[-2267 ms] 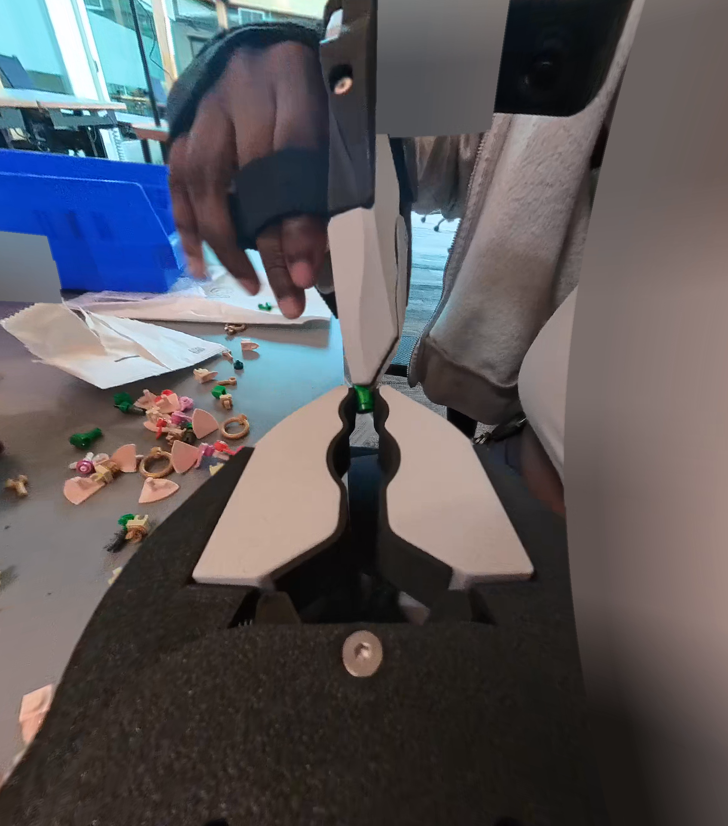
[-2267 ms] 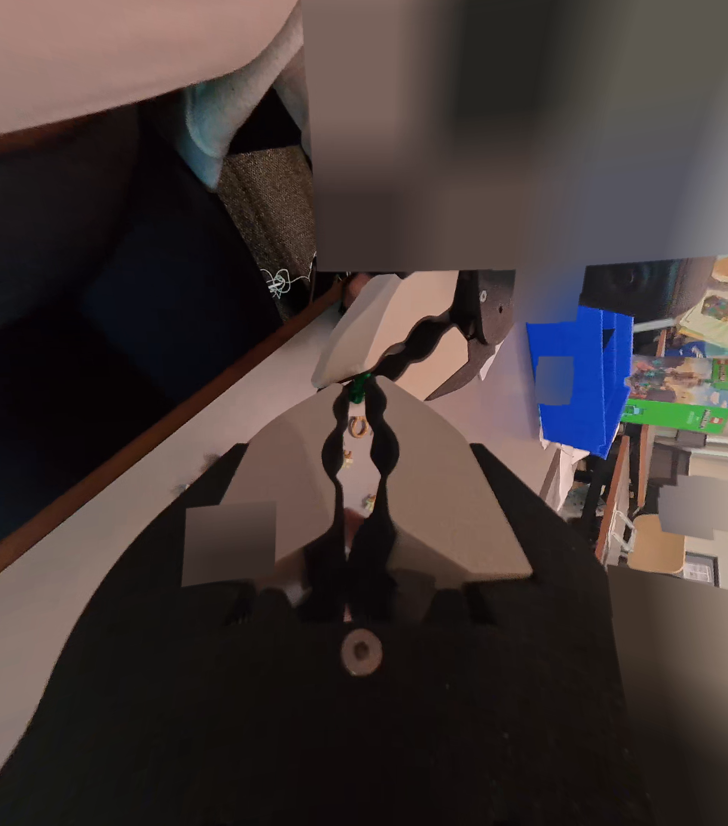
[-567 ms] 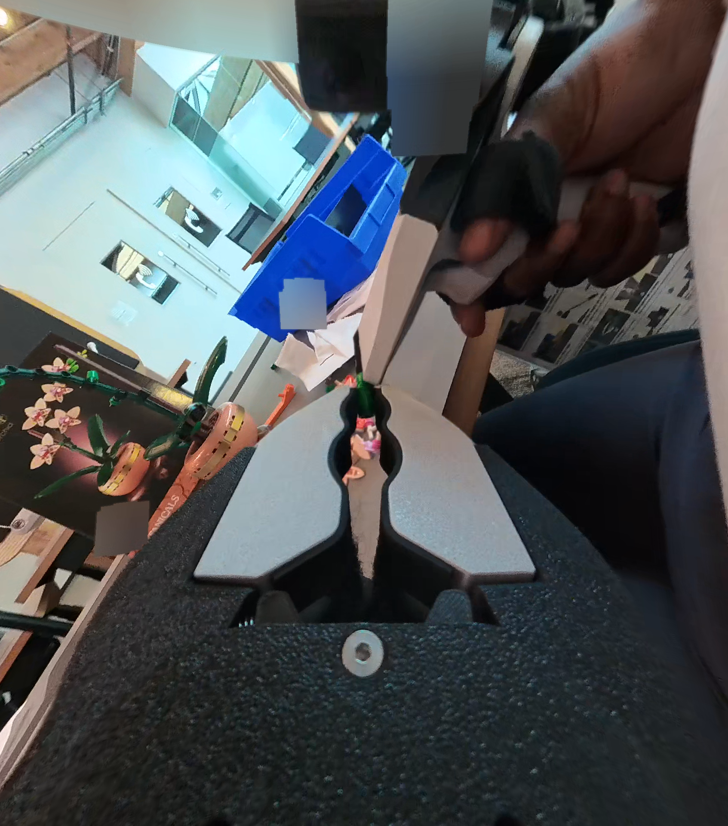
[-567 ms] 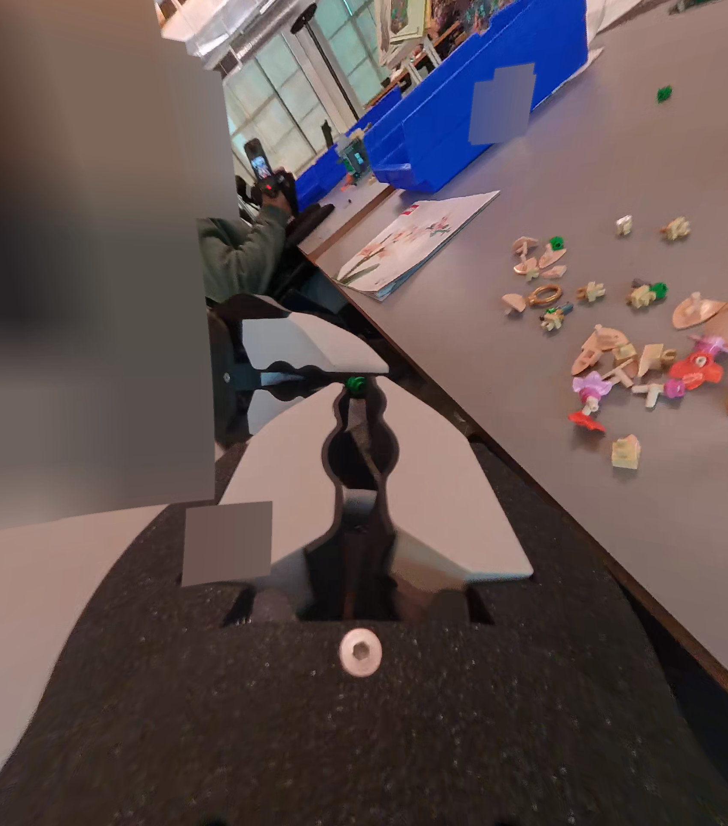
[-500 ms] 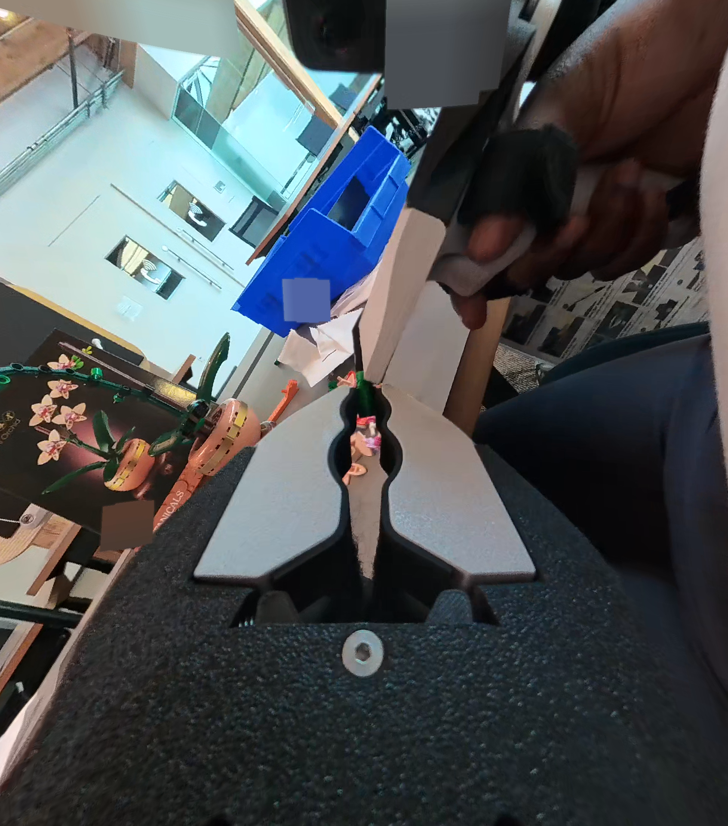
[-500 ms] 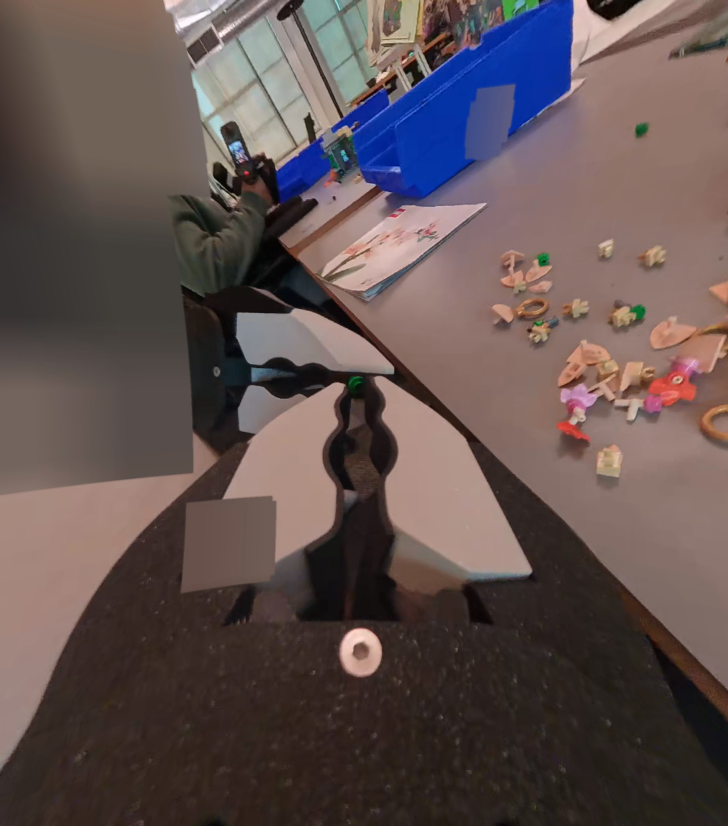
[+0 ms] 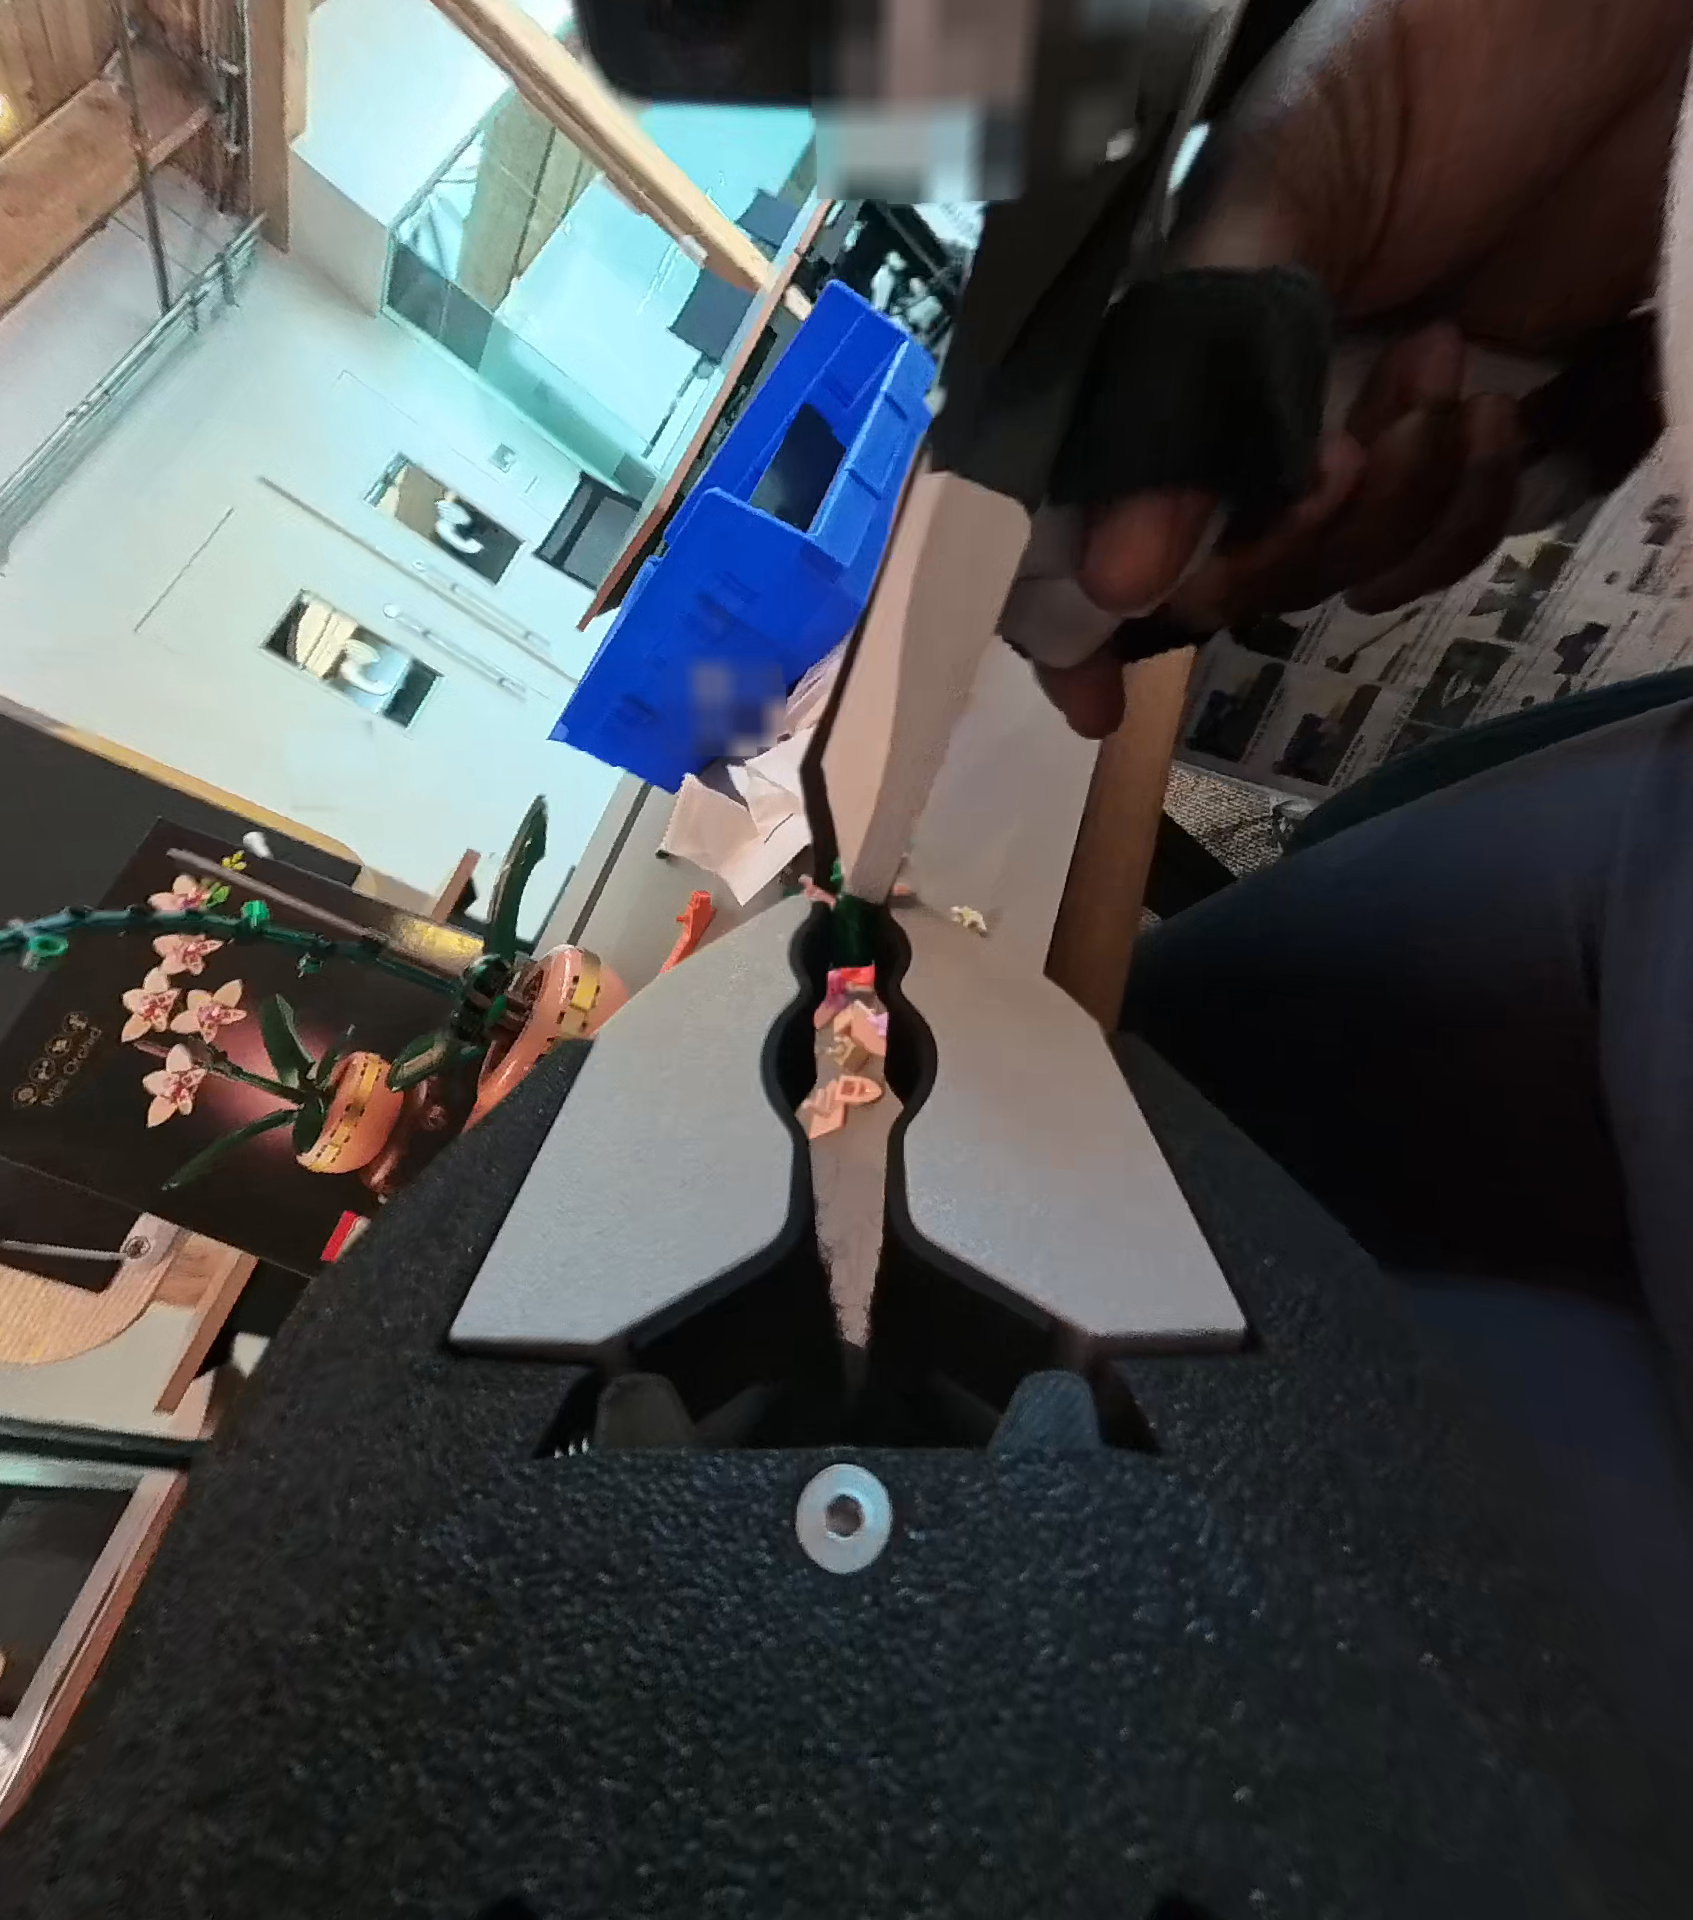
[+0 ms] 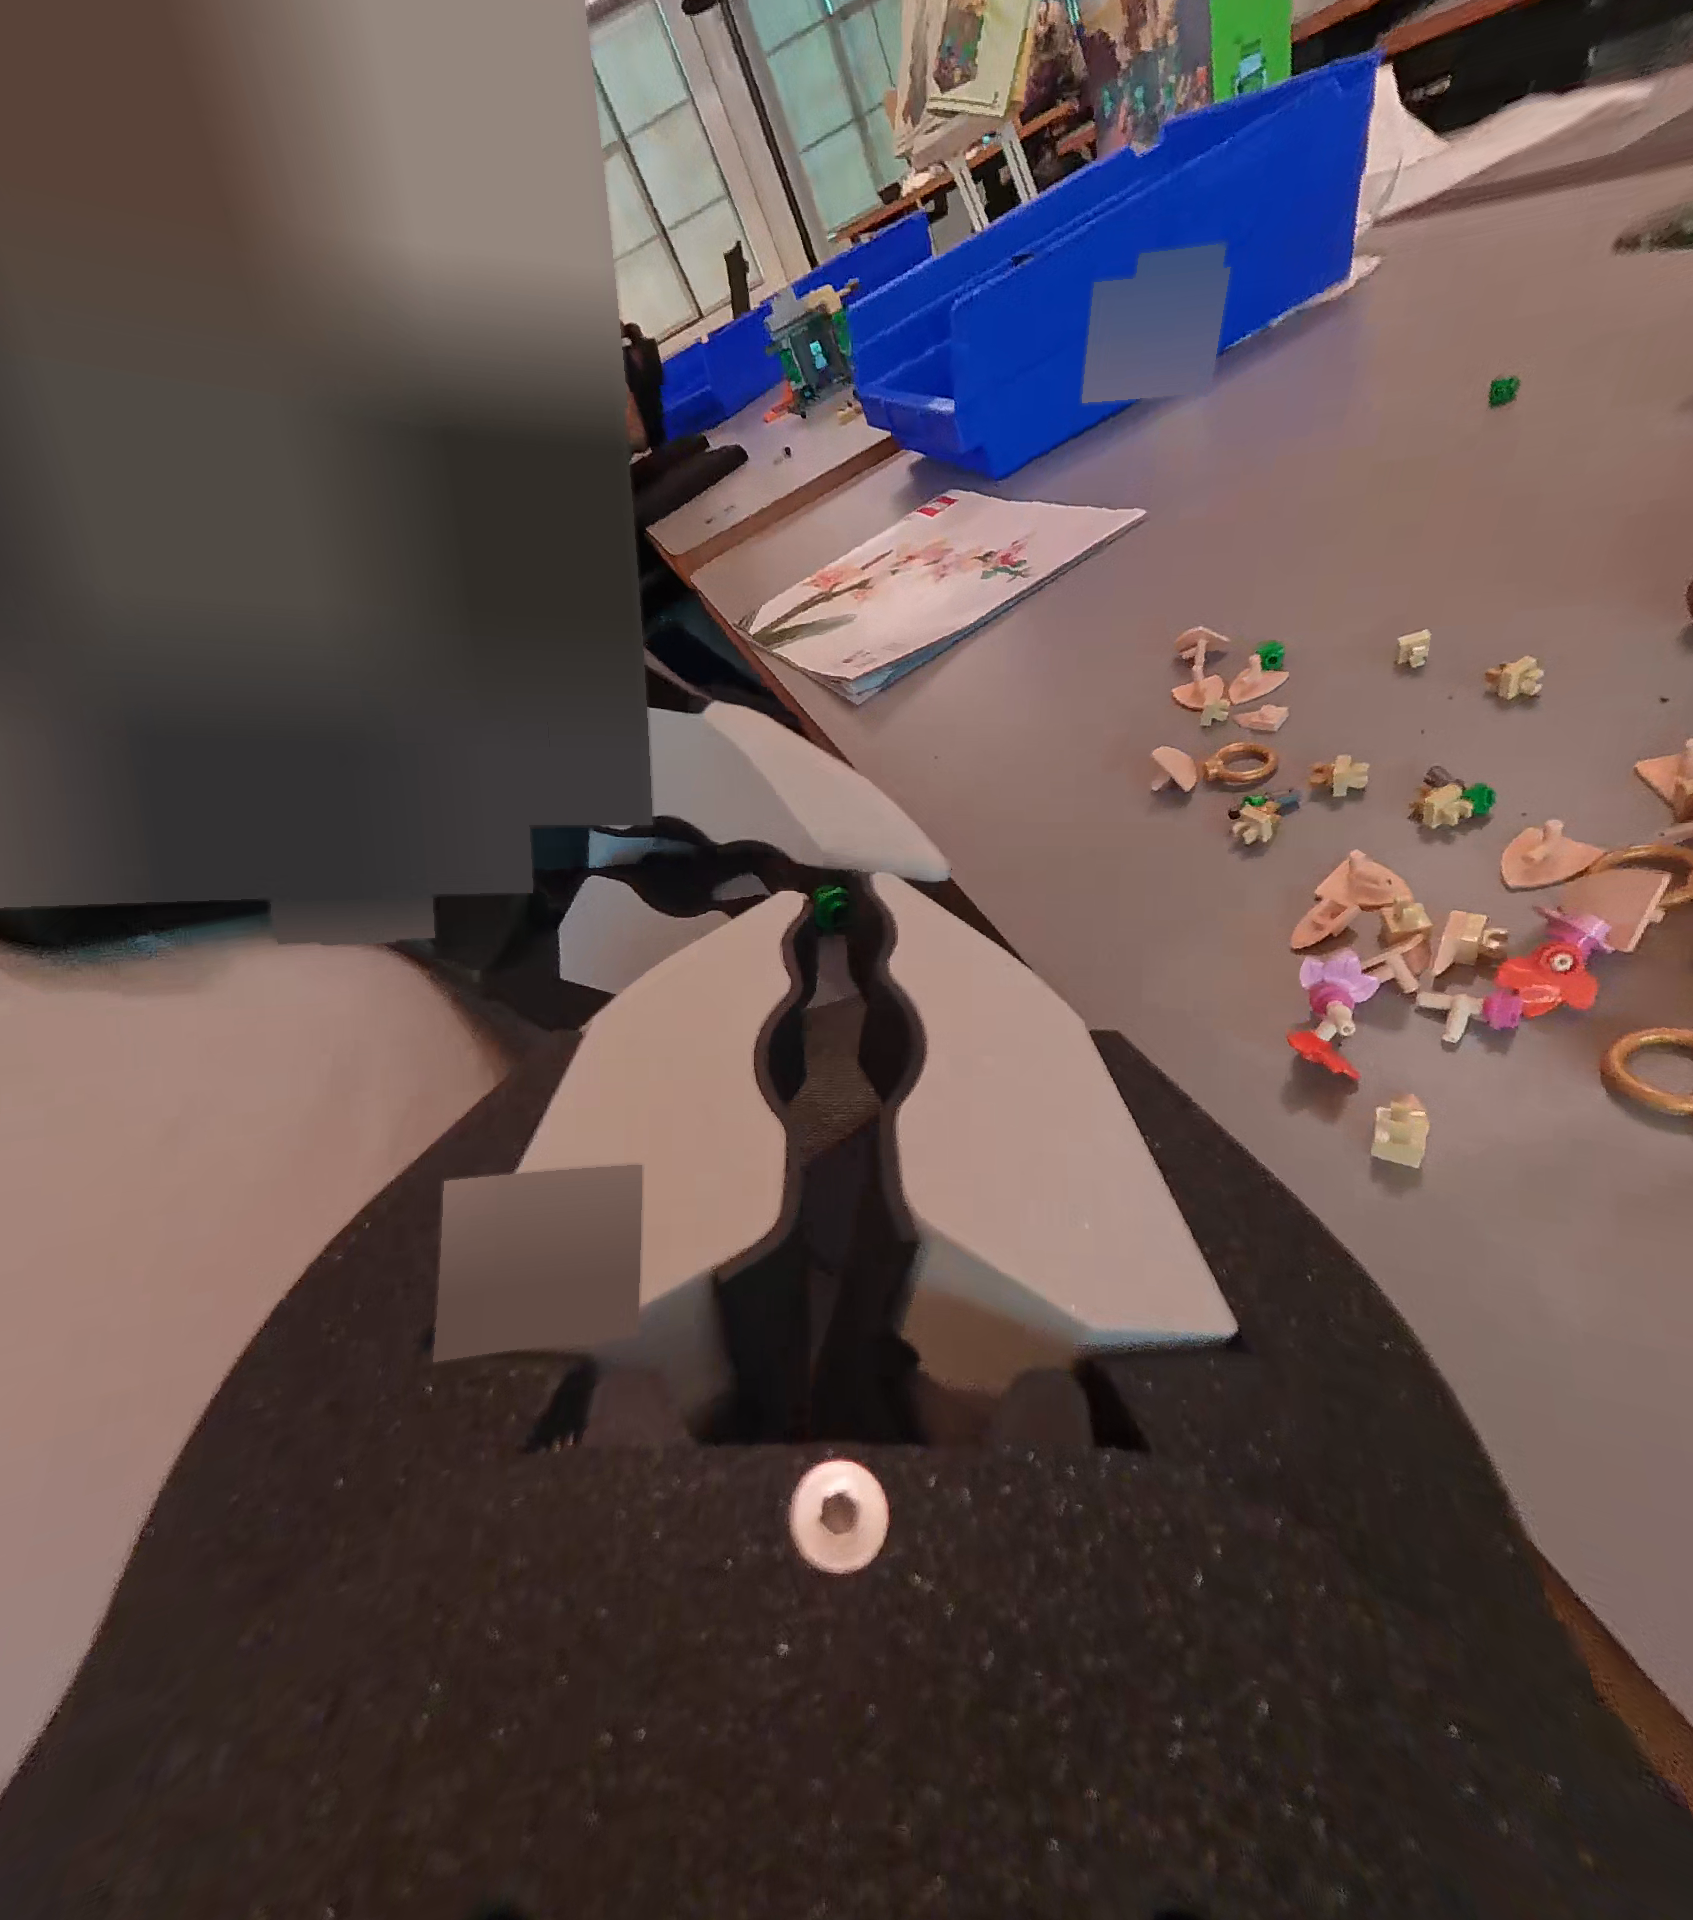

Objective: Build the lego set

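- The left gripper (image 7: 847,920), with pale grey fingers on a black textured body, is clenched on a small green Lego piece (image 7: 849,928) at its very tips.
- The right gripper (image 8: 834,914), of the same make, meets it tip to tip; its jaws pinch the same small green Lego piece (image 8: 829,906) from the other side.
- Both grippers are held in the air beside the near edge of the grey table (image 8: 1341,1299), above the person's lap, so the green piece is off the table and between the two pairs of tips.
- A hand in a black fingerless glove (image 7: 1341,416) grips the handle of the right gripper.
- Loose Lego pieces in tan, pink, red and gold (image 8: 1507,935) lie scattered on the table, well apart from the grippers; among them is a gold ring (image 8: 1673,1075).
- An instruction booklet with a flower picture on its cover (image 8: 935,582) lies flat near the table edge.
- A long blue plastic bin (image 8: 1112,343) stands farther back on the table.
- A dark product box printed with pink orchids (image 7: 187,1039) stands at the left of the left wrist view, with a partly built Lego pot and green stem (image 7: 509,997) just beside it.
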The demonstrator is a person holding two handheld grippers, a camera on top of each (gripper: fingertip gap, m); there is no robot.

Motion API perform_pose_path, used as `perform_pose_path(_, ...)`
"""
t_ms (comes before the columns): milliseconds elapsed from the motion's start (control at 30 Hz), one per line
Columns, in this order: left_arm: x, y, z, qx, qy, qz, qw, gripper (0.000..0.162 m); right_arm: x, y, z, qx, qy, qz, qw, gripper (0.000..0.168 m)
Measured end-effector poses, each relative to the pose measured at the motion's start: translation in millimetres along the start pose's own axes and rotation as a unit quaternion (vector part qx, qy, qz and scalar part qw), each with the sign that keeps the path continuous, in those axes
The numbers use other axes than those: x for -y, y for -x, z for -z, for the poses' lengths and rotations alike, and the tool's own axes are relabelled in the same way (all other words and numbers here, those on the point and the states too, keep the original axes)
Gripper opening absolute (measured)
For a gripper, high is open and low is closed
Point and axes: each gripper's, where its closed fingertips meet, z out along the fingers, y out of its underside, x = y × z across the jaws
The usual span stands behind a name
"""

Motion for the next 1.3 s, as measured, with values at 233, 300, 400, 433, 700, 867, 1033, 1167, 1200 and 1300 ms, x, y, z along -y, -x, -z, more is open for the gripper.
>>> perform_pose_path(233,0.9,-1.3,-0.8,0.010,-0.007,0.006,1.000,0.008,-0.5,-4.5,2.5,-0.025,-0.007,0.022,0.999,0.004)
perform_pose_path(300,-2.1,-3.2,-1.8,0.002,0.005,0.006,1.000,0.006,-2.1,-6.2,1.9,-0.037,-0.002,0.030,0.999,0.004)
perform_pose_path(400,-3.9,-8.7,-2.9,-0.019,0.020,0.019,0.999,0.006,-5.4,-7.6,3.0,-0.063,0.006,0.096,0.993,0.004)
perform_pose_path(433,-2.4,-11.1,-2.4,-0.032,0.014,0.036,0.999,0.006,-6.2,-6.5,4.1,-0.070,0.011,0.128,0.989,0.004)
perform_pose_path(700,-15.4,-10.9,4.2,-0.156,-0.021,0.289,0.944,0.005,-5.5,24.4,8.8,-0.013,0.044,0.368,0.929,0.000)
perform_pose_path(867,-13.7,2.8,1.8,-0.058,0.006,0.087,0.995,0.006,15.8,-2.0,11.1,0.023,-0.008,0.069,0.997,0.003)
perform_pose_path(1033,-12.7,3.3,-4.0,-0.008,0.022,-0.037,0.999,0.006,-0.7,-13.0,-2.3,0.005,0.020,-0.018,1.000,0.011)
perform_pose_path(1167,-7.9,4.3,-4.1,0.001,0.012,-0.068,0.998,0.006,2.6,-9.0,-3.0,0.042,-0.010,-0.087,0.995,0.008)
perform_pose_path(1200,-7.1,3.5,-4.5,-0.002,0.009,-0.070,0.998,0.006,1.3,-8.1,-3.9,0.051,-0.009,-0.098,0.994,0.008)
perform_pose_path(1300,-8.6,3.0,-5.9,-0.003,0.013,-0.085,0.996,0.006,0.2,-9.6,-6.3,0.060,-0.008,-0.111,0.992,0.006)
